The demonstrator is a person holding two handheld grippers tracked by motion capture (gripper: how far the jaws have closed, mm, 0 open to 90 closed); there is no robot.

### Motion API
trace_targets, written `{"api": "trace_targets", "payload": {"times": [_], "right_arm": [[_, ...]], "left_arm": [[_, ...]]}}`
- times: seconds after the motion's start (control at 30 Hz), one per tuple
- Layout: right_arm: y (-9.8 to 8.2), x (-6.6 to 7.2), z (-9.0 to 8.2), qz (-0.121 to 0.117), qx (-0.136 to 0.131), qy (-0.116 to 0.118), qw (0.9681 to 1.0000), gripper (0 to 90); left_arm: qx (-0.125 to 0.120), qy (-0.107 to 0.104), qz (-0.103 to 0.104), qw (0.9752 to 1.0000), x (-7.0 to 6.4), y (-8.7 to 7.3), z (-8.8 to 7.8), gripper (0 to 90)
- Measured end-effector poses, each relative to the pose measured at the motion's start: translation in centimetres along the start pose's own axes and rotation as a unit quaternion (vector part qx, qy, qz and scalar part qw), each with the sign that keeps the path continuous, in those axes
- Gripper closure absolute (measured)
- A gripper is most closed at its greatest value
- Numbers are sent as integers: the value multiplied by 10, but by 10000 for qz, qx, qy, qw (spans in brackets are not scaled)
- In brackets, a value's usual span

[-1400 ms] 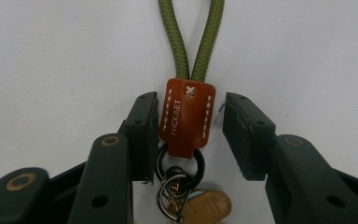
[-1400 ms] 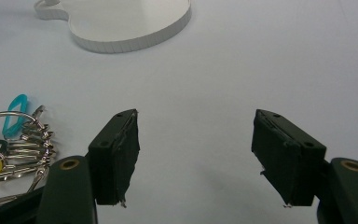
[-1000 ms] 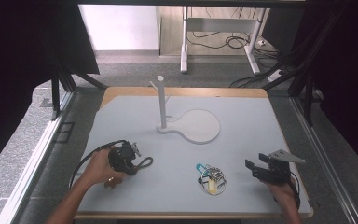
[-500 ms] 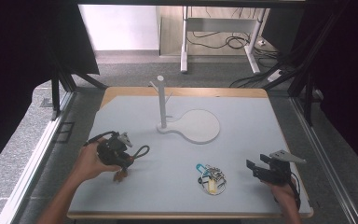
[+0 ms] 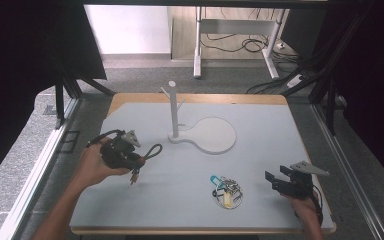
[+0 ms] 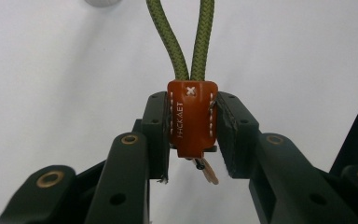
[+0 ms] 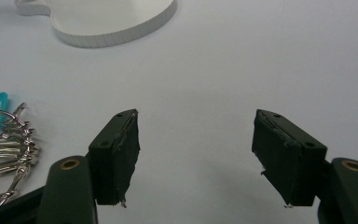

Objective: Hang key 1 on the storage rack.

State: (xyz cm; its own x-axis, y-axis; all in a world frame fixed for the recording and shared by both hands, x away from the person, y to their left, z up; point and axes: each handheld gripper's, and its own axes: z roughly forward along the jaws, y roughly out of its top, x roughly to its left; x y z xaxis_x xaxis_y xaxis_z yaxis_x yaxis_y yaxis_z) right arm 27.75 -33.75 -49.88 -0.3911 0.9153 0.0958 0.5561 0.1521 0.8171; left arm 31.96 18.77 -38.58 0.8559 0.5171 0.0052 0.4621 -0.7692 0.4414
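The far end of the green cord loop point(image 6: 182, 37) is cut off by the top edge of the left gripper view, and what hangs below the orange leather tag point(image 6: 192, 119) is mostly hidden behind the jaws; only a small pale sliver can be made out there; a round white shape at the top edge is clipped too and cannot be identified. In the high view the tag itself is too small to be picked out, though the cord is seen as a dark loop point(image 5: 152, 151) curling from the left gripper point(image 5: 125, 155). The tag is clamped squarely between both pads of that gripper, stamped lettering facing the camera; the gripper is held above the table point(image 5: 260, 125) in the left hand point(image 5: 97, 167), forearm angled in from the bottom left, jaws turned toward the white stand point(image 5: 173, 112) and its flat round base point(image 7: 116, 23). The right gripper point(image 5: 286, 181) is seen low at the near right corner, wrist point(image 5: 307, 212) cut off by the bottom edge; its jaws are spread wide with nothing between them; the bunch of keys point(image 7: 7, 144) with a blue ring is clipped by the left edge of the right gripper view, just beside the left jaw, on the table.
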Motion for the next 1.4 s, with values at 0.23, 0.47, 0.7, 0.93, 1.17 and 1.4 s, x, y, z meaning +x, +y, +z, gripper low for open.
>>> {"api": "trace_targets", "payload": {"times": [0.23, 0.47, 0.7, 0.93, 1.17, 1.4], "right_arm": [[0, 0, 0, -13, 1, -3, 10000, 322], [0, 1, 1, -37, 5, -3, 10000, 322], [1, 0, 0, -42, -11, -30, 10000, 323], [1, 0, -1, -32, -71, -62, 9999, 329], [1, -1, -1, -3, -73, -55, 10000, 329], [1, 0, -1, -24, -61, -48, 10000, 328]], "left_arm": [[-194, 96, -27, 9998, 1, 5, -7, 669], [-279, 65, -78, 9996, 5, 9, -11, 669], [-305, 61, -108, 9995, 10, 14, -15, 669], [-394, 105, -161, 9990, 15, 22, -22, 669], [-460, 132, -192, 9987, 21, 29, -23, 669], [-519, 132, -318, 9981, 29, 36, -26, 668]]}}
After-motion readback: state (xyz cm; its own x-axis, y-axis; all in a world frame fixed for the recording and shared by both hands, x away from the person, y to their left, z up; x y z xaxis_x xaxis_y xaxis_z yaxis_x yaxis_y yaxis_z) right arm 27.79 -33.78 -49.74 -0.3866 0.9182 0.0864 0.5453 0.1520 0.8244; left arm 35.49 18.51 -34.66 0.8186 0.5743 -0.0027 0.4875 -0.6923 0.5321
